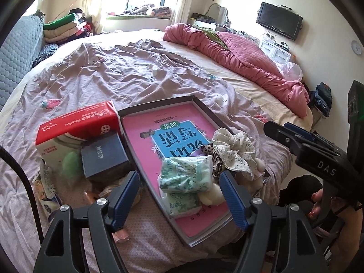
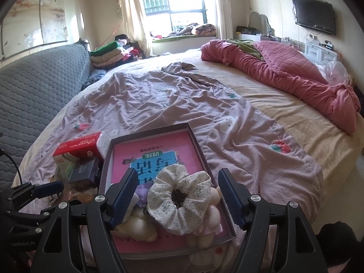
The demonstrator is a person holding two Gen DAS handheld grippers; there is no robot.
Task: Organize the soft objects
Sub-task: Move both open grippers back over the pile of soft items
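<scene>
A shallow tray [image 1: 157,104] holding a pink book [image 1: 145,127] lies on the bed. On the book sit two green tissue packs [image 1: 185,173], a white floral scrunchie [image 1: 234,152], a dark patterned scrunchie [image 1: 215,159] and cream plush pieces [image 1: 210,195]. My left gripper [image 1: 179,195] is open and empty, jaws on either side of the tissue packs. My right gripper [image 2: 178,199] is open and empty, jaws on either side of the floral scrunchie [image 2: 179,200], above the tray [image 2: 147,132]. The right gripper also shows in the left wrist view [image 1: 302,143].
A red tissue box [image 1: 77,127] and a dark blue box [image 1: 104,154] lie left of the tray, also in the right wrist view [image 2: 77,150]. A purple sheet [image 1: 136,75] covers the bed. A pink quilt [image 1: 245,54] lies far right. A grey sofa [image 2: 34,86] stands left.
</scene>
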